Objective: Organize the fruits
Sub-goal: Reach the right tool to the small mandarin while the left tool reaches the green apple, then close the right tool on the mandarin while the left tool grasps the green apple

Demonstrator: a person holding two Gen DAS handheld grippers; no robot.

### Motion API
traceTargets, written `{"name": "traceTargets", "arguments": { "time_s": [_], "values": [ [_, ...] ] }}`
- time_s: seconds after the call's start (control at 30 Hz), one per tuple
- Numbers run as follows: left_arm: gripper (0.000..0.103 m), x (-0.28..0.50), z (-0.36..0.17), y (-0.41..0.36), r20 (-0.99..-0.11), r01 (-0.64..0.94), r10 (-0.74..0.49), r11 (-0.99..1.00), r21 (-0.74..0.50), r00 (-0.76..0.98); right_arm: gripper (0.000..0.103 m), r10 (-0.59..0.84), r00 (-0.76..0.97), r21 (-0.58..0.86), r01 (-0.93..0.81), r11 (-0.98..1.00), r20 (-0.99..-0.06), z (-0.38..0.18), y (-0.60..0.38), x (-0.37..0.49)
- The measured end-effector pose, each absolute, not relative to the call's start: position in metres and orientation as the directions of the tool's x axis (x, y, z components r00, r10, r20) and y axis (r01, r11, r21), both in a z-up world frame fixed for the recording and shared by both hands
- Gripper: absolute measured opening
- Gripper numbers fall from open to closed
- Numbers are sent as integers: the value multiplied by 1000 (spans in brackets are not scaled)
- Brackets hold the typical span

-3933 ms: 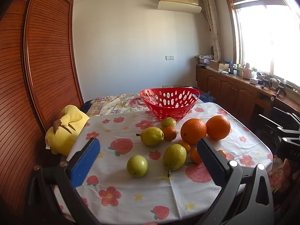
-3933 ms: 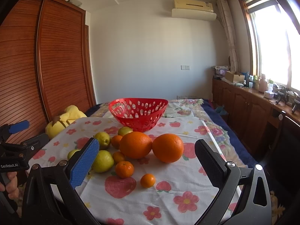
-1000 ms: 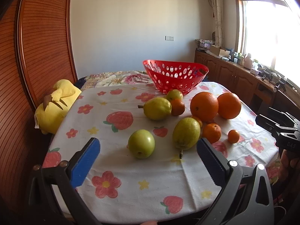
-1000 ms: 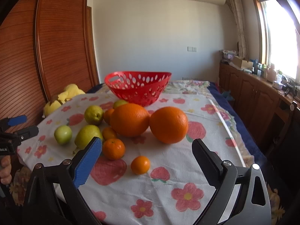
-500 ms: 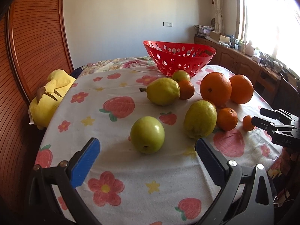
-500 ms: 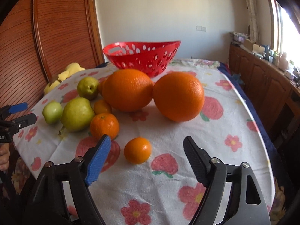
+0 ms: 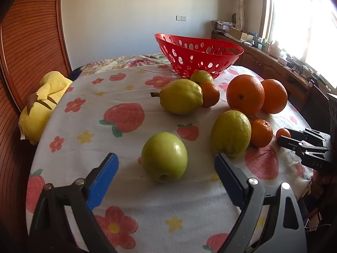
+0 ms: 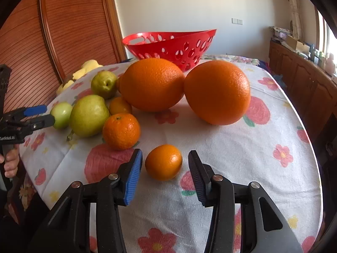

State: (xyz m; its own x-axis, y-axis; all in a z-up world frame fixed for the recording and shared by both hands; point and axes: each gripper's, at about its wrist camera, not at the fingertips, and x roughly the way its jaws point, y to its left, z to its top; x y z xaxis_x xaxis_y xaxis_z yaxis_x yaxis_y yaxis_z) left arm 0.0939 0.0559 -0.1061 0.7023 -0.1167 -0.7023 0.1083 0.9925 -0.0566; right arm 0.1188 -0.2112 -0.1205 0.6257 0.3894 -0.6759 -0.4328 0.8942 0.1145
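Right gripper [image 8: 164, 165]: jaws closing, small mandarin [image 8: 163, 162] between the pads, a narrow gap visible on each side, so not yet pressed. Left gripper [image 7: 165, 167]: jaws set wide and closing, green apple [image 7: 164, 156] just ahead of and between the fingertips, clear of both pads. Both fruits rest on the flower-and-strawberry tablecloth [image 7: 88, 109]. Just right of the apple lies a yellow-green pear [image 7: 231, 132], touching a mandarin [image 7: 260, 133] on its far side. Beyond these, two large oranges [image 8: 217, 92] sit side by side, touching. A second pear [image 7: 181, 96] lies farther back with its stem pointing left, another mandarin [image 7: 209, 94] against it and a small green fruit [image 7: 201, 77] behind. The red perforated basket [image 7: 198, 53] stands at the far end of the table, empty as far as its visible interior shows. A yellow plush toy [image 7: 40, 107] lies off the table's left edge, beside the slatted wooden door [image 7: 31, 42].
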Motion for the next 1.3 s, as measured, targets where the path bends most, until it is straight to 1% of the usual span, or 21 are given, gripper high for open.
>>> {"name": "traceTargets", "arguments": {
  "time_s": [0.07, 0.13, 0.17, 0.2, 0.33, 0.63, 0.77, 0.9, 1.03, 1.07, 1.1, 1.3],
  "values": [
    [91, 97, -106, 56, -703, 111, -116, 992, -54, 701, 43, 389, 618, 112, -438, 892, -683, -121, -210, 120],
    [86, 99, -107, 56, -707, 118, -122, 992, -55, 697, 39, 389, 616, 109, -441, 891, -685, -121, -209, 121],
    [81, 101, -107, 56, -710, 121, -126, 991, -57, 693, 35, 387, 617, 105, -442, 891, -685, -122, -208, 121],
    [74, 103, -109, 57, -719, 124, -130, 990, -61, 683, 35, 383, 620, 97, -443, 891, -685, -122, -208, 120],
    [66, 107, -112, 58, -725, 125, -130, 990, -61, 676, 35, 385, 618, 93, -450, 888, -686, -122, -207, 119],
    [65, 115, -121, 63, -751, 106, -113, 993, -58, 650, 35, 386, 611, 94, -454, 886, -691, -122, -209, 118],
    [64, 115, -123, 62, -757, 115, -122, 991, -62, 642, 39, 381, 608, 95, -448, 889, -697, -123, -208, 119],
    [59, 116, -125, 62, -760, 121, -131, 990, -70, 637, 39, 375, 609, 90, -446, 891, -699, -123, -208, 119],
    [59, 117, -125, 63, -762, 119, -145, 989, -90, 631, 37, 379, 608, 93, -447, 890, -697, -122, -208, 118],
    [53, 116, -125, 63, -759, 123, -148, 988, -90, 634, 36, 381, 606, 94, -450, 888, -698, -122, -208, 118],
    [51, 116, -124, 62, -757, 128, -154, 987, -94, 635, 35, 384, 604, 95, -454, 886, -698, -122, -208, 118],
    [50, 111, -124, 62, -743, 103, -124, 992, -74, 657, 35, 383, 606, 85, -461, 883, -697, -122, -208, 117]
  ]
}}
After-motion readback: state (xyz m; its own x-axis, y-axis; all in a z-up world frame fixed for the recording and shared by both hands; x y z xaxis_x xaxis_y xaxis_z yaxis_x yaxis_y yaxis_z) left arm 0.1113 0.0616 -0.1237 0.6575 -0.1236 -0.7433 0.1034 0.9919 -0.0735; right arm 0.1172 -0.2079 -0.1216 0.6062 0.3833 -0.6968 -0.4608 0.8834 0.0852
